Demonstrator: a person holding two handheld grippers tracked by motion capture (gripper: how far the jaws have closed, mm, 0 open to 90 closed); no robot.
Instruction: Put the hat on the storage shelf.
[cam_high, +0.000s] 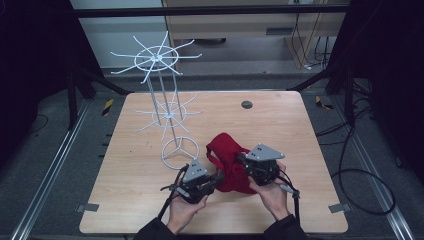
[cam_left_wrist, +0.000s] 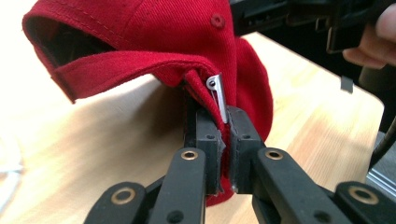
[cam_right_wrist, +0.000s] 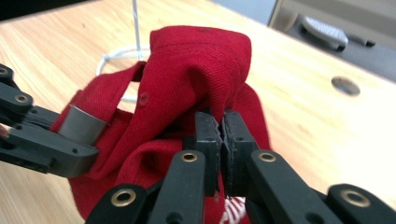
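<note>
A red cap (cam_high: 227, 160) lies crumpled on the wooden table (cam_high: 280, 125), between my two grippers. My left gripper (cam_high: 216, 181) is at its left side. In the left gripper view the jaws (cam_left_wrist: 223, 135) are shut on the cap's red back strap (cam_left_wrist: 140, 65), just below its silver buckle (cam_left_wrist: 218, 93). My right gripper (cam_high: 244, 165) is at the cap's right side. In the right gripper view its jaws (cam_right_wrist: 221, 135) are shut on a fold of the cap's red cloth (cam_right_wrist: 196, 70). The left gripper (cam_right_wrist: 42, 140) also shows there, at the left.
A white wire rack (cam_high: 162, 95) with two tiers of spokes stands on a ring base (cam_high: 179, 154) just left of the cap. A small dark round spot (cam_high: 246, 104) sits near the table's far edge. Black frame bars and cables surround the table.
</note>
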